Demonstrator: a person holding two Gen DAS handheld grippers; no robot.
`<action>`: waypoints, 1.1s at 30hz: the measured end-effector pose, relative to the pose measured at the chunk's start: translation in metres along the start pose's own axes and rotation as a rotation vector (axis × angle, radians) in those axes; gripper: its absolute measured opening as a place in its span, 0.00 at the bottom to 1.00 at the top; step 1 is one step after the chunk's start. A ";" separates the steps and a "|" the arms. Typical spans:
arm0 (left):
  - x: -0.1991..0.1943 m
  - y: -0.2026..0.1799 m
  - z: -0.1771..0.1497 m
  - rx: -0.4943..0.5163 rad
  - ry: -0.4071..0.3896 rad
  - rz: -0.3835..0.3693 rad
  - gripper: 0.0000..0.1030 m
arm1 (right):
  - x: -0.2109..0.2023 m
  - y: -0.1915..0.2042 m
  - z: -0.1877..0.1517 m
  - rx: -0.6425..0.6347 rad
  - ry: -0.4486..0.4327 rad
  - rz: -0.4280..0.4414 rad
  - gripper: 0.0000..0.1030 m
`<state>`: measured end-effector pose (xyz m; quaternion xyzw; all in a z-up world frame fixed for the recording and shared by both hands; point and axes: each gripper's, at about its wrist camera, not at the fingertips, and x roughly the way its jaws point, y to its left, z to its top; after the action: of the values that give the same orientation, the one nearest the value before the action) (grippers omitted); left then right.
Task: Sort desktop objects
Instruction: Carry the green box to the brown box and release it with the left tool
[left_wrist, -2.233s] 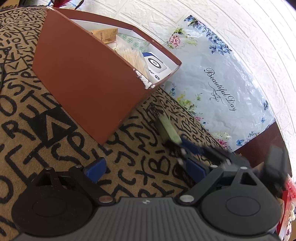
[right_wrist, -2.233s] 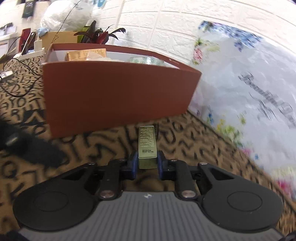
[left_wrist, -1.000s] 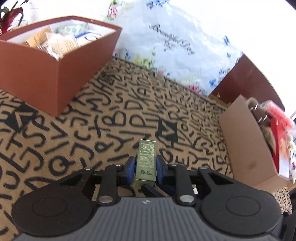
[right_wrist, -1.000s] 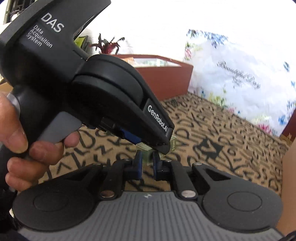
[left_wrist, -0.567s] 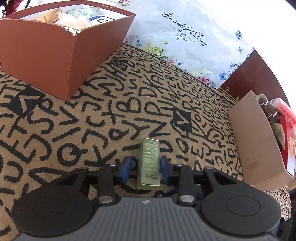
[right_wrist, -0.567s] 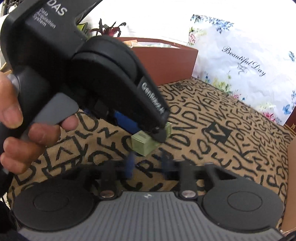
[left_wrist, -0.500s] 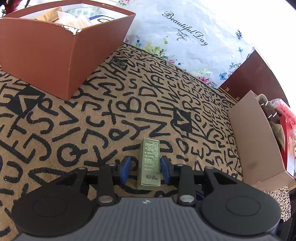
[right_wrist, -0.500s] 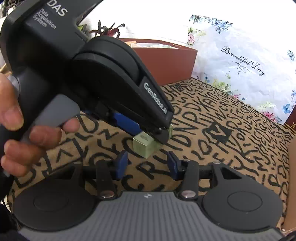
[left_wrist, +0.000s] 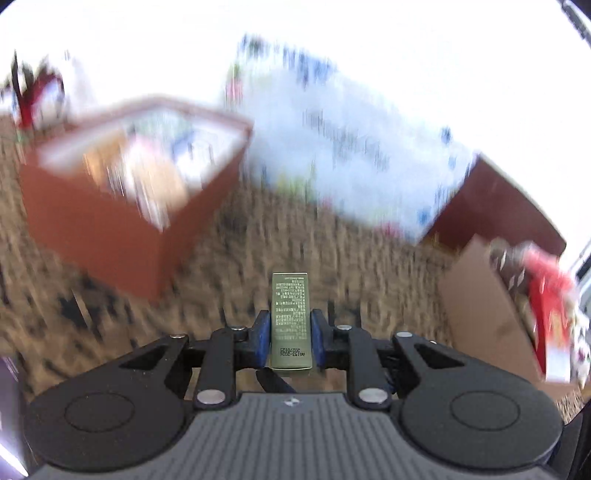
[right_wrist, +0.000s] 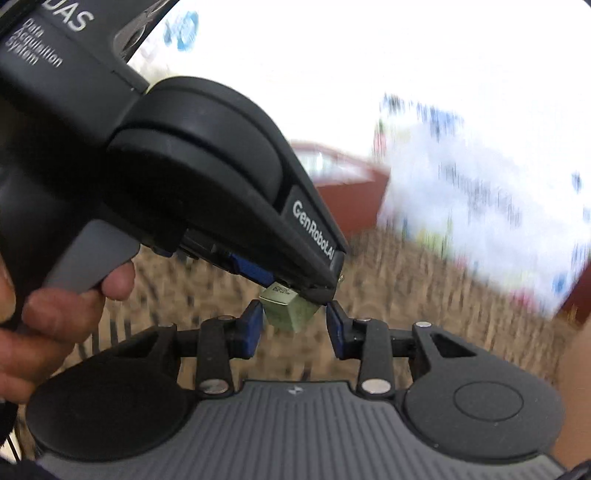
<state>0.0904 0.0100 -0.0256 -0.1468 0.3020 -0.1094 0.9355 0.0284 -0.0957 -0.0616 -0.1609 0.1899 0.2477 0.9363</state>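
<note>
Each view is looking forward along its own fingers, angled down toward the patterned cloth (left_wrist: 240, 251). The left wrist camera is sitting just behind the left gripper (left_wrist: 290, 338), facing the brown box (left_wrist: 122, 229) and the floral bag (left_wrist: 340, 166) at the wall (both badly blurred). The right wrist camera is sitting behind the right gripper (right_wrist: 293, 326), very near the left tool, whose black body is filling its upper left. Both views are sharing the small green box (left_wrist: 290, 317), the brown box, the bag and the cloth.

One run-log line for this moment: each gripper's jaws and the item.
left gripper: jaws closing on green box | right gripper: jaws closing, not gripping, box between | brown box: ahead
</note>
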 end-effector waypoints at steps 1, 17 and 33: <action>-0.006 0.002 0.010 0.004 -0.036 0.010 0.22 | 0.001 0.000 0.011 -0.015 -0.029 0.001 0.36; 0.027 0.094 0.085 -0.091 -0.157 0.169 0.95 | 0.131 0.001 0.095 0.003 -0.043 0.097 0.49; -0.003 0.086 0.075 -0.071 -0.190 0.193 1.00 | 0.092 -0.020 0.067 0.101 -0.008 -0.028 0.95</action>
<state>0.1424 0.1067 0.0047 -0.1597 0.2284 0.0063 0.9604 0.1311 -0.0486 -0.0390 -0.1150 0.1961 0.2253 0.9474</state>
